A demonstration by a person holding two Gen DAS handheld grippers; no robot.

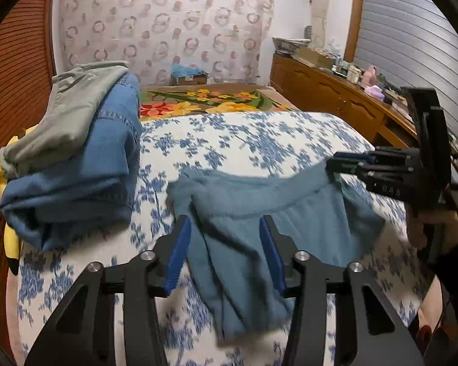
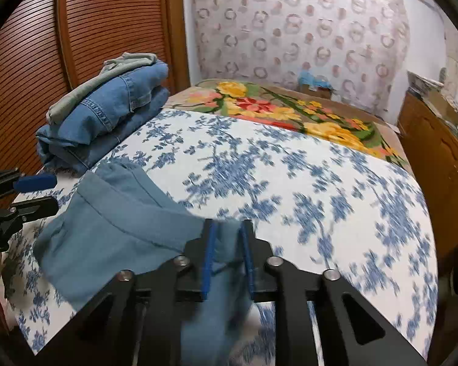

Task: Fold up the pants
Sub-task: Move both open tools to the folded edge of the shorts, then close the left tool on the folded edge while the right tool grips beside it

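Note:
Blue-grey pants (image 1: 259, 213) lie crumpled on the blue-flowered bedspread (image 1: 244, 140), waistband toward the far side. My left gripper (image 1: 224, 244) hangs over their near left part, jaws wide apart; cloth lies between the blue pads (image 1: 178, 250) but they do not press on it. At the right my right gripper (image 1: 331, 164) pinches the waistband's end and holds it a little off the bed. In the right wrist view the pants (image 2: 122, 222) bunch up between the pads of the right gripper (image 2: 228, 256), which is shut on them. The left gripper (image 2: 53, 193) shows open at the left edge.
A stack of folded jeans (image 1: 76, 158) with a grey garment (image 1: 73, 106) on top sits at the bed's left side, against a louvred wooden door (image 2: 76, 30). A bright floral blanket (image 1: 204, 100) covers the far end. A cluttered wooden dresser (image 1: 336, 91) runs along the right.

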